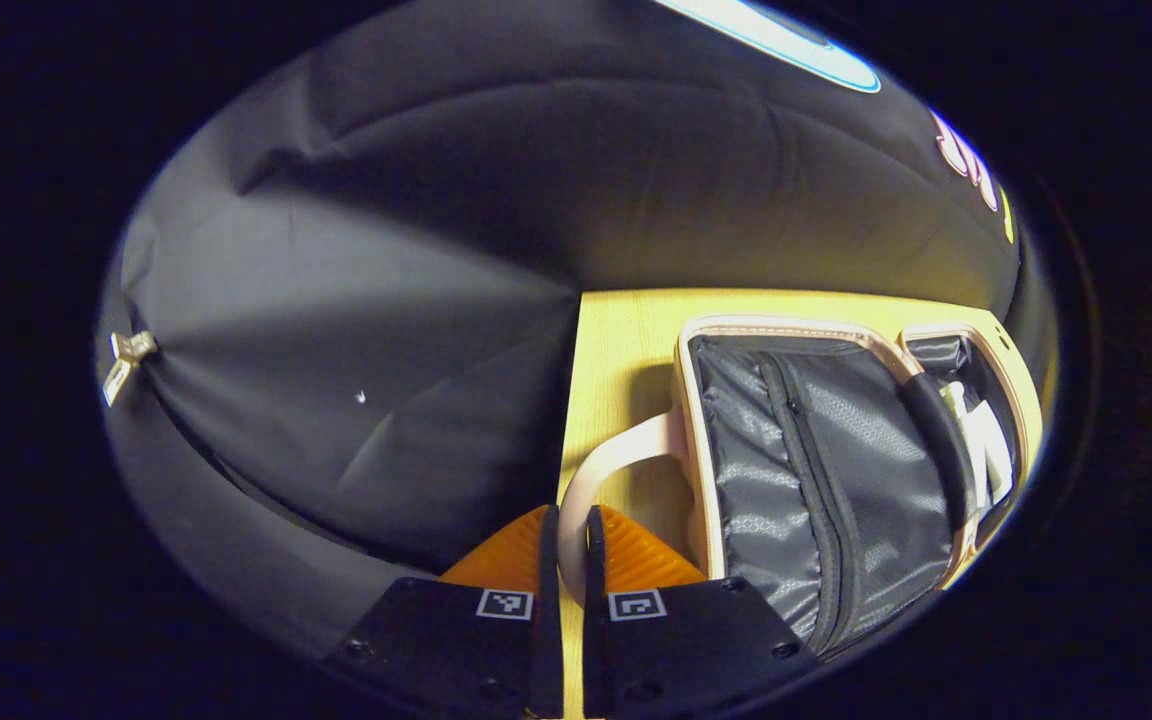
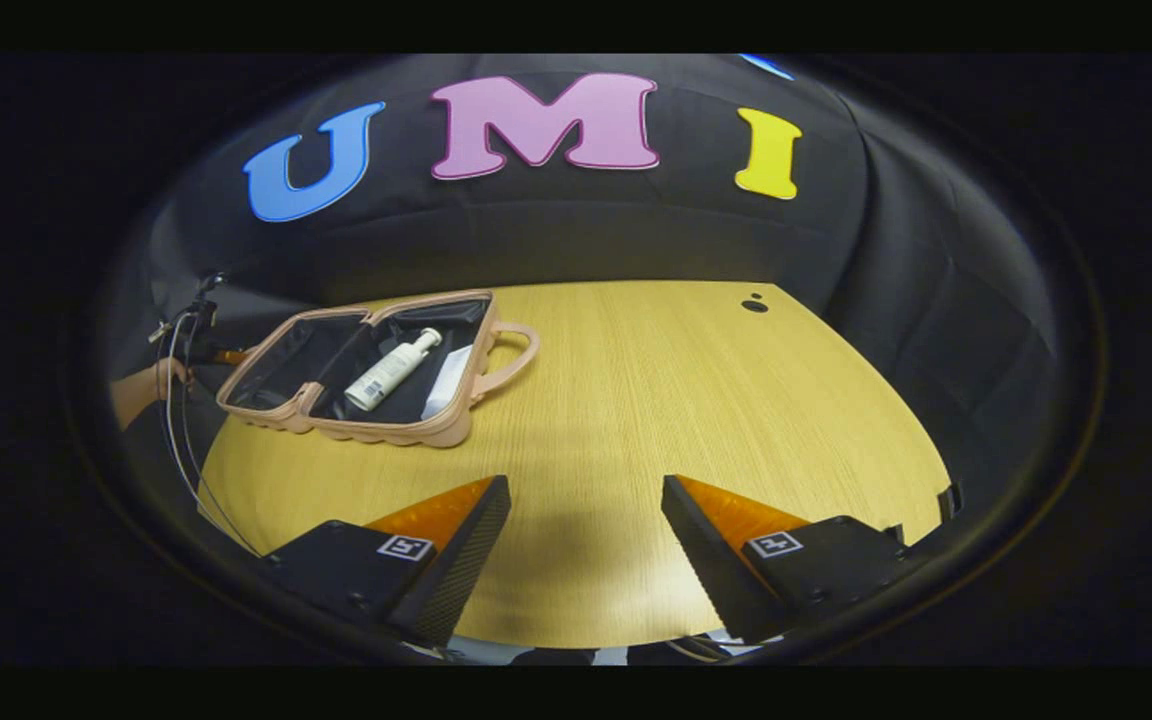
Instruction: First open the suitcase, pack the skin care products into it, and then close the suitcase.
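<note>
The left gripper [image 1: 566, 545] has its jaws clamped on the handle [image 1: 606, 465] of the open suitcase [image 2: 356, 385]; bottle [image 2: 391, 370] inside; the right gripper [image 2: 586, 520], jaws apart, hangs well off over the counter [image 2: 686, 400]

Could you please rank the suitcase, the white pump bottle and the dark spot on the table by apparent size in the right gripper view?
Largest to smallest:
1. suitcase, lying open
2. white pump bottle, lying inside it
3. dark spot on the table; it lies farther back, so its true size is unsure.
</note>
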Tool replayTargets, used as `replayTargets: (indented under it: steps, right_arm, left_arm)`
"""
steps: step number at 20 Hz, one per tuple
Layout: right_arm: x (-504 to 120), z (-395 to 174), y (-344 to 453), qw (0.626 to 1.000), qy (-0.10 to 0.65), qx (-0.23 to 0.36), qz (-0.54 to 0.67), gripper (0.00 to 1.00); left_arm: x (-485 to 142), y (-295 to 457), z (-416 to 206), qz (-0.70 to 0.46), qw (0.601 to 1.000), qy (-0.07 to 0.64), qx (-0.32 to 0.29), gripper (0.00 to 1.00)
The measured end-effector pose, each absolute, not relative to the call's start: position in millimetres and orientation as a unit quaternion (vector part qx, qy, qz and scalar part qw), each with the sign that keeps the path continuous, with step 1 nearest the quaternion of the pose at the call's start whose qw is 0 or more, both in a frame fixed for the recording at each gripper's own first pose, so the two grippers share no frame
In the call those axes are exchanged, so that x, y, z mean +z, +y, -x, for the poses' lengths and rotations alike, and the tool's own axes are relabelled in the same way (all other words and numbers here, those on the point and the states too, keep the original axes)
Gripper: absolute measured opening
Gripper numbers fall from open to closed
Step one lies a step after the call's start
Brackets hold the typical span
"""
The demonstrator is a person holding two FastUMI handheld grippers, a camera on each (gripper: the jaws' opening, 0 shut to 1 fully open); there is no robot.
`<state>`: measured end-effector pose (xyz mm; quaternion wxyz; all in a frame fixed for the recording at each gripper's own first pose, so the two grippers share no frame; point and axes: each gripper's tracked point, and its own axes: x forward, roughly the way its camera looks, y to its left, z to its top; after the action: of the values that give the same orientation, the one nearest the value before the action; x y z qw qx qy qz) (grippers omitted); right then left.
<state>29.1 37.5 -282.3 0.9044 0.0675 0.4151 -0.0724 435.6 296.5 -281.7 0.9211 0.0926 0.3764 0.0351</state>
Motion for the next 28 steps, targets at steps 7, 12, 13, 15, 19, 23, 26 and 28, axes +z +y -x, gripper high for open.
replayTargets:
  steps: [7,12,13,15,19,23,26,28]
  right_arm:
    - [-278.6,-34.8,32.0,0.911,0.400,-0.057,-0.088,0.98]
    - [-262.5,-41.1,14.8,0.921,0.375,-0.046,-0.097,0.97]
    - [-259.3,-43.2,8.7,0.923,0.370,-0.045,-0.098,0.97]
    - [-254.8,-45.0,-6.1,0.926,0.361,-0.045,-0.102,0.97]
    - [-250.6,-53.1,-42.7,0.928,0.354,-0.044,-0.110,0.97]
    - [-243.1,-62.4,-83.9,0.929,0.349,-0.042,-0.117,0.98]
    - [-253.3,-62.6,-109.5,0.928,0.353,-0.035,-0.111,0.97]
    - [-257.1,-62.1,-124.5,0.927,0.355,-0.033,-0.114,0.97]
  left_arm:
    - [-128.7,232.2,-427.2,-0.123,0.955,0.272,-0.007,0.10]
    - [-43.2,97.6,-420.7,-0.138,0.964,0.216,-0.072,0.09]
    - [-34.2,71.1,-419.2,-0.141,0.964,0.208,-0.081,0.09]
    - [-26.9,23.4,-417.0,-0.145,0.967,0.194,-0.084,0.09]
    - [-30.5,-69.8,-414.4,-0.093,0.975,0.178,-0.099,0.09]
    - [-66.1,-156.3,-406.3,-0.054,0.971,0.195,-0.129,0.09]
    - [-113.4,-210.0,-402.8,-0.031,0.968,0.216,-0.122,0.09]
    - [-149.2,-238.2,-397.8,-0.021,0.965,0.233,-0.115,0.09]
